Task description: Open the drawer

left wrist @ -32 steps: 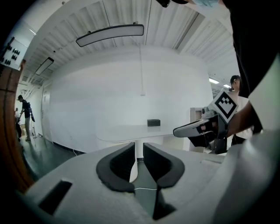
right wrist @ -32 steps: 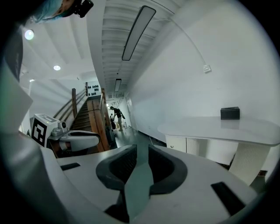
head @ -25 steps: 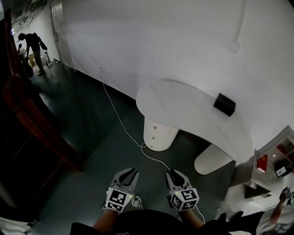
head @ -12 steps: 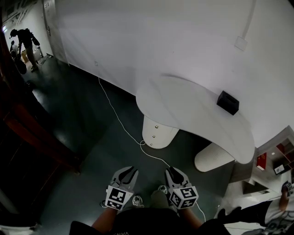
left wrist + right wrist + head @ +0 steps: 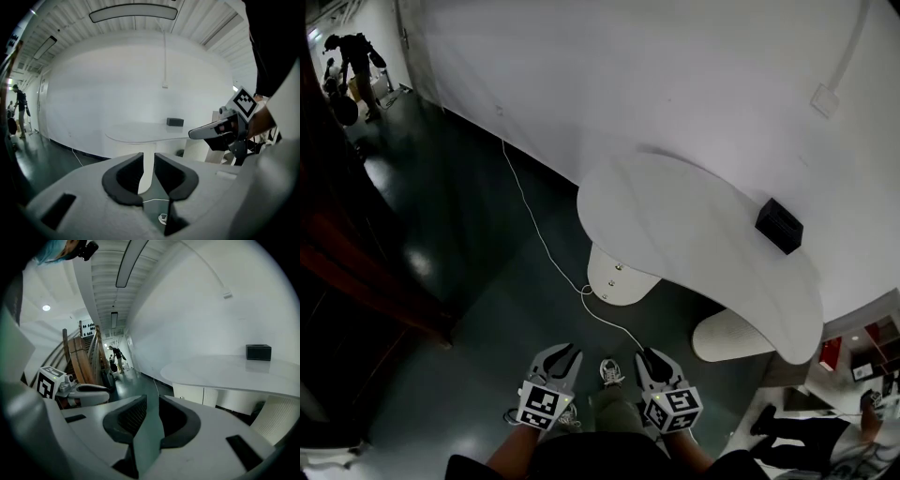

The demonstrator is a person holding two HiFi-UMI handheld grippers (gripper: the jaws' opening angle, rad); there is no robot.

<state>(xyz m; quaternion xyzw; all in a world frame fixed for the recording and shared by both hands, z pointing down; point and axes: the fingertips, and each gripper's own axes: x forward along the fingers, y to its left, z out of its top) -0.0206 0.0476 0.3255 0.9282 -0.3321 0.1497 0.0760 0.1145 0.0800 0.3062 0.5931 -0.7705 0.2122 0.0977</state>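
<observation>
Drawer pedestal (image 5: 623, 281) half hidden under the white tabletop (image 5: 694, 234); distant person (image 5: 352, 54) too small for detail.

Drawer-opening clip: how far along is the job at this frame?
Done: nothing; the drawer pedestal under the desk looks shut. In hand: left gripper, jaws just opening slightly, and right gripper are both empty, well short of it. Left: reach a knob, grip, pull.

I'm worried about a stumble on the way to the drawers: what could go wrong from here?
The white cable trails across the floor toward the person's shoe; a foot could catch it. The drawer unit sits tucked under the desk top, so reaching for its small knobs might bump the overhanging edge.
</observation>
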